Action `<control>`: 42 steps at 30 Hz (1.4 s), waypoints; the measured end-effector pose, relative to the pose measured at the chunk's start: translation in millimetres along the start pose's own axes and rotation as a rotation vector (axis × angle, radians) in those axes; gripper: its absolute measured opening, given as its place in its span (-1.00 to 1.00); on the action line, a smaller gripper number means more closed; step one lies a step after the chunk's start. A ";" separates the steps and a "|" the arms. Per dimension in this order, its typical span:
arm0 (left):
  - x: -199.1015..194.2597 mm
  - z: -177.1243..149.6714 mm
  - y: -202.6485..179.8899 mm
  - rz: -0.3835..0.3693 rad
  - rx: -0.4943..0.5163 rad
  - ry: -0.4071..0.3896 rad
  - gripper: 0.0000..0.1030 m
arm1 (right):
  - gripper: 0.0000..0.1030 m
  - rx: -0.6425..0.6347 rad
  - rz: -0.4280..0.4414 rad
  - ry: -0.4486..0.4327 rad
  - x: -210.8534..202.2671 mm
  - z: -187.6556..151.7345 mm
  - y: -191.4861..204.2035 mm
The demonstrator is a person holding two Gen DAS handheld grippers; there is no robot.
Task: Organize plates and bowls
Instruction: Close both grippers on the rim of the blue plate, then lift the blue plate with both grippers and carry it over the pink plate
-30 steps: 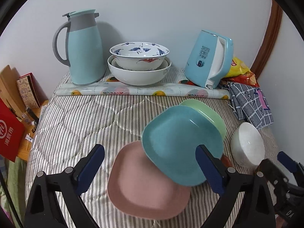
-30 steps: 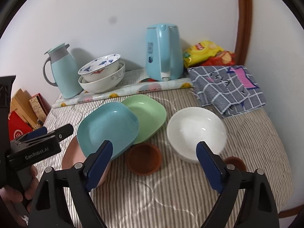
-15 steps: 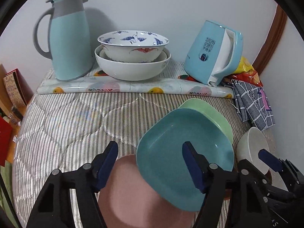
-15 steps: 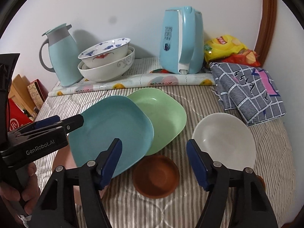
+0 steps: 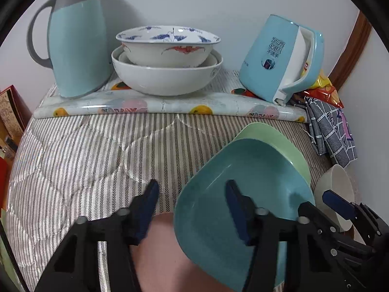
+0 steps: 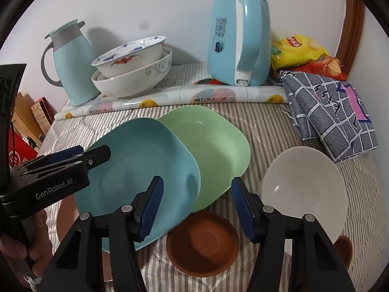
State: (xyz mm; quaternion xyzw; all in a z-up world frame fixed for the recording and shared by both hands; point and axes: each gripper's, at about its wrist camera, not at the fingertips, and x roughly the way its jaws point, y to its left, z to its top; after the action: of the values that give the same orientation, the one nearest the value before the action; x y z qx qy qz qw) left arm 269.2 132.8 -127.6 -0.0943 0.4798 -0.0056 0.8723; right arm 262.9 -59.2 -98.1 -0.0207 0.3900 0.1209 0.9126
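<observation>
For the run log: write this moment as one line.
left gripper: open, straddling teal plate rim | right gripper: open, over green plate | holding: nothing | white bowl: untouched

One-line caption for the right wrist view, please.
Open right gripper hovers over overlapping teal plate and green plate, beside a white bowl and brown saucer.

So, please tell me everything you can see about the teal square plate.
The teal square plate has rounded corners, a shallow raised rim and a matte surface that looks like plastic. It is empty and sits tilted: one edge lies over the green square plate, another over the pink plate. The left gripper is open, its fingers either side of the plate's near-left edge. The striped cloth lies beneath.
</observation>
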 end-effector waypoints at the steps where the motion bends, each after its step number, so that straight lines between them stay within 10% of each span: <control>1: 2.2 0.3 1.2 -0.007 -0.004 0.008 -0.14 | 0.03 -0.005 -0.005 0.004 2.8 -0.1 0.9; 14: 16.8 -0.4 0.9 -0.057 -0.011 0.035 -0.58 | -0.74 0.011 -0.010 0.057 25.2 -1.4 1.0; 42: -72.6 -36.8 -17.8 -0.052 -0.004 -0.066 -0.75 | -0.86 0.061 -0.021 -0.054 -59.8 -25.2 -3.4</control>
State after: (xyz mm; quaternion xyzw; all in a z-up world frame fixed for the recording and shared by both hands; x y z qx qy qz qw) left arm 200.6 116.8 -83.1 -0.1087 0.4480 -0.0239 0.8871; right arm 206.0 -78.0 -73.0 0.0062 0.3685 0.1000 0.9242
